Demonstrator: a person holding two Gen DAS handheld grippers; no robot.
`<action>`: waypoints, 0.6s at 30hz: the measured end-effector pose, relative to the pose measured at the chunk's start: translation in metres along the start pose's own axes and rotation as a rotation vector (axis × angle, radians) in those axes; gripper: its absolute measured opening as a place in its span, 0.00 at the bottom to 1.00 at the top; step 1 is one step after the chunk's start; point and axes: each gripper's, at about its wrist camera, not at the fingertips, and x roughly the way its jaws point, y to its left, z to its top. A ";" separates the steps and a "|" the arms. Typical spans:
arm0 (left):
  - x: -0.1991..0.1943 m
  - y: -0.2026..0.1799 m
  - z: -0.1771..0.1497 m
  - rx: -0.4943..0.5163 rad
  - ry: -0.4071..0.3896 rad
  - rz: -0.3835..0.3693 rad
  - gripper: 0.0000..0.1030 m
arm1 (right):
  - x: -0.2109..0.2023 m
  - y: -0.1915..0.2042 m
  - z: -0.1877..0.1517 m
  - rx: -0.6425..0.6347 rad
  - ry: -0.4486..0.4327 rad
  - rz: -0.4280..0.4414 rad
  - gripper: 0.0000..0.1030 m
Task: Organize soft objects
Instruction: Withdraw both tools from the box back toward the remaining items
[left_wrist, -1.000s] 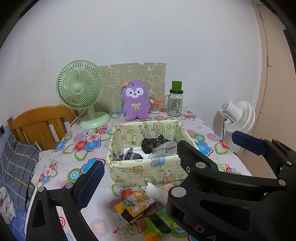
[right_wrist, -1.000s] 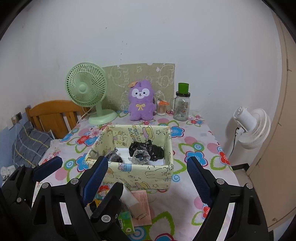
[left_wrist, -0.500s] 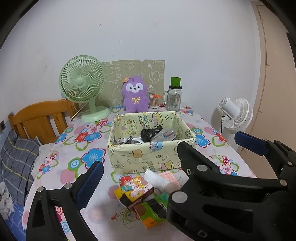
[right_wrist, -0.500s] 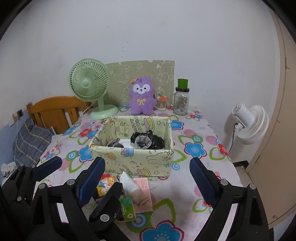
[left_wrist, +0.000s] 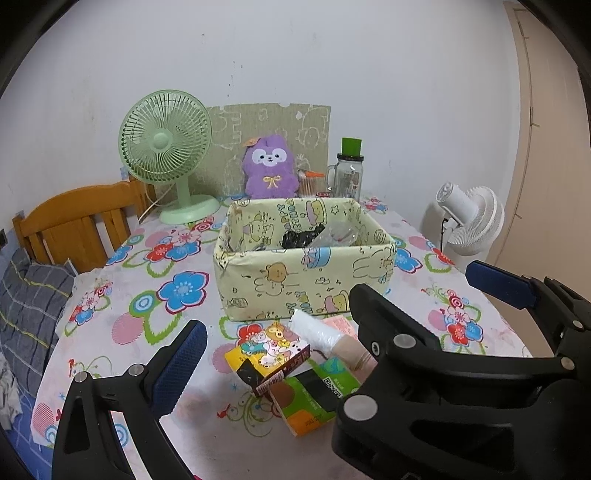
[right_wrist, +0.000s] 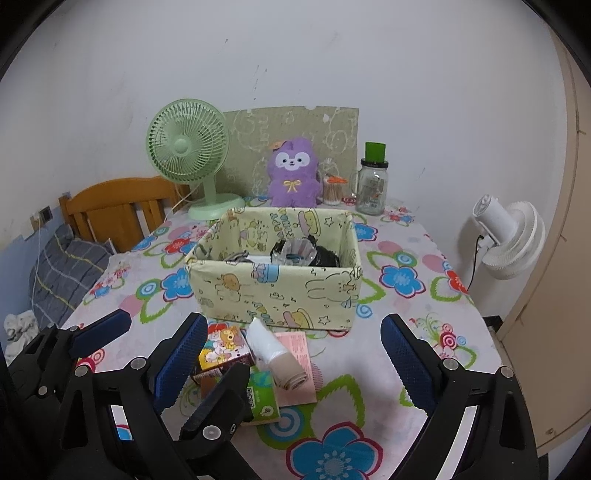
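right gripper (right_wrist: 291, 354): jaws spread wide and have just been opening; nothing is gripped, though the small pile sits on the table in the gap ahead of them
left gripper (right_wrist: 162, 334): also wide open and empty, hanging beside the right one; its inner finger shows as a black bar over the pile's near left edge
table (right_wrist: 369, 369): flowered cloth, probably a little slick under flat packets
tissue pack (right_wrist: 263, 397): green and orange, nearest item, lying flat under the others; soft and light, likely to squash, so pinch across its short sides
cartoon box (right_wrist: 223, 349): small printed carton propped on the tissue pack; light and stiffer than the rest, its edges give the pads something to bite
white roll (right_wrist: 264, 341): wrapped in clear film, lying across the pile with a tan rolled cloth (right_wrist: 291, 373) at its near end; soft, the film looks slippery, so grasp mid-length and squeeze gently
pink packet (right_wrist: 297, 345): flat beneath the roll, thin and floppy; hard to lift until the roll is off it
fabric bin (right_wrist: 277, 295): just behind the pile, soft-walled, already holding dark bundled items; walls may fold if pushed
purple plush (right_wrist: 293, 173): upright at the far edge by the wall, between the green fan (right_wrist: 186, 144) and a jar (right_wrist: 373, 184); bulky, light, squashy, best taken around the body
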 end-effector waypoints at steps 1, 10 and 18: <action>0.001 0.000 -0.001 0.001 0.001 0.000 0.98 | 0.001 0.000 -0.002 0.000 0.000 0.000 0.94; 0.017 0.005 -0.012 -0.002 0.025 -0.004 0.98 | 0.016 0.006 -0.013 -0.024 0.011 -0.018 0.94; 0.035 0.012 -0.020 -0.014 0.074 0.005 0.98 | 0.038 0.006 -0.020 -0.018 0.058 -0.010 0.93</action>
